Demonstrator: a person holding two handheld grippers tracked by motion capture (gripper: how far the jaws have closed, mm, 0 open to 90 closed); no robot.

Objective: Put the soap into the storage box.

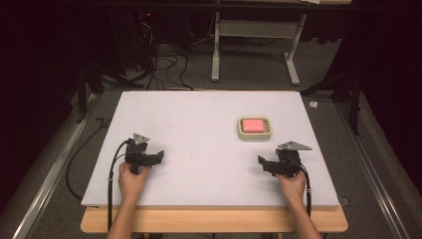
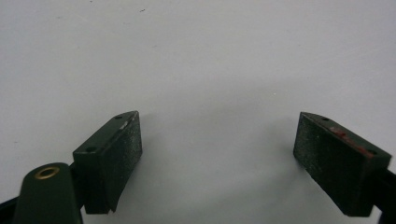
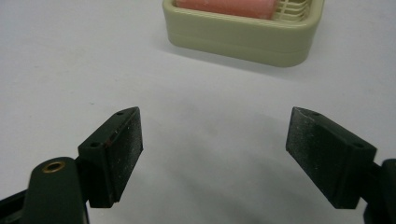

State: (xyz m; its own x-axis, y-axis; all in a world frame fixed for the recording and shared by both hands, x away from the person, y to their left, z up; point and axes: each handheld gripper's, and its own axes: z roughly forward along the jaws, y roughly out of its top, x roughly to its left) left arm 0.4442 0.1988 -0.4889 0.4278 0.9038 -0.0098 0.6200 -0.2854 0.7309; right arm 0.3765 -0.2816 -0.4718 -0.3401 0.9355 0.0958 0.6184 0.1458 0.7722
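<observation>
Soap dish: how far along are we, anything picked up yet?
Nothing looks done. The pink soap lies in the beige dish on the white board. In hand: nothing. The right gripper is open and points at the dish, short of it; the left gripper is open over bare board, well apart from it. Left: likely the whole job, starting with closing the gap to the dish.

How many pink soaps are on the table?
1. The pink soap lies in the beige dish, on the table's far right part, beyond the open right gripper.
</observation>
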